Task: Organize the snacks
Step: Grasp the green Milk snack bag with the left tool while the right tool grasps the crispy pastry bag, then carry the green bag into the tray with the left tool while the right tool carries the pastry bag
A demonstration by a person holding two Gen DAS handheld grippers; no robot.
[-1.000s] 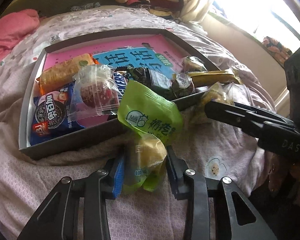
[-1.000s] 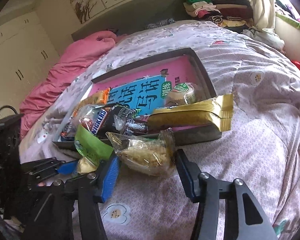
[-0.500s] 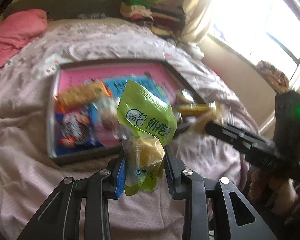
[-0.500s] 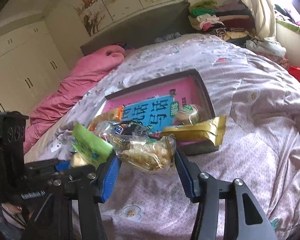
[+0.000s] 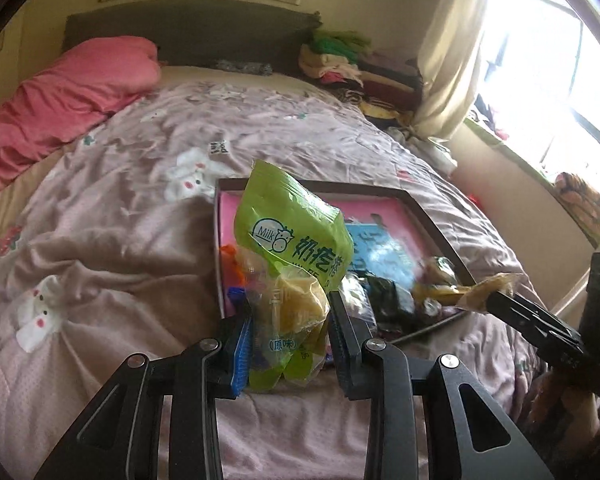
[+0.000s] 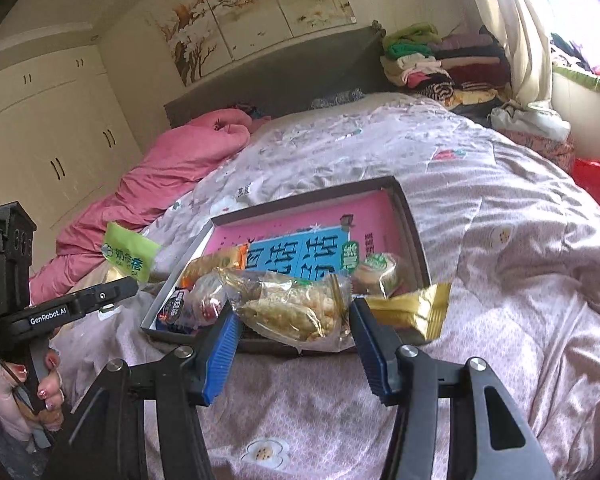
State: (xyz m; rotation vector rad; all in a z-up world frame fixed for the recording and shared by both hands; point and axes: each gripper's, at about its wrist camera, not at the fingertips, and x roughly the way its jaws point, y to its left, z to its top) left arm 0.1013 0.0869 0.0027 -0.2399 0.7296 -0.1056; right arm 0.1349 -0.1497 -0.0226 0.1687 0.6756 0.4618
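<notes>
A: Left wrist view first. What is the left gripper (image 5: 289,322) doing?

B: Its jaws are clenched on a green milk-snack packet (image 5: 290,240). The blue pads pinch the packet's clear lower half; the green printed top stands above the fingers. The packet is in the air, in front of the near left corner of the dark-rimmed tray (image 5: 428,216), which lies on the pale floral quilt (image 5: 112,216).

A: Tray contents in this view?

B: A pink-and-blue printed sheet lines the floor. Dark and clear wrappers crowd the near end; they are too blurred to name. The right gripper (image 5: 496,300) enters from the right, a clear wrapper at its tip.

A: Right wrist view?

B: The right gripper (image 6: 292,320) grasps a clear bag of puffed rice cakes (image 6: 296,308), one pad at each end, above the tray's near rim (image 6: 416,240). A gold foil packet (image 6: 412,312) lies across the near right corner. Inside the tray are an orange biscuit pack (image 6: 216,262) and a round wrapped pastry (image 6: 376,272).

A: And the other hand?

B: A hand (image 6: 24,396) with red nails grips the left tool's handle at the lower left; the green packet (image 6: 128,256) shows above that tool's fingers, left of the tray.
</notes>
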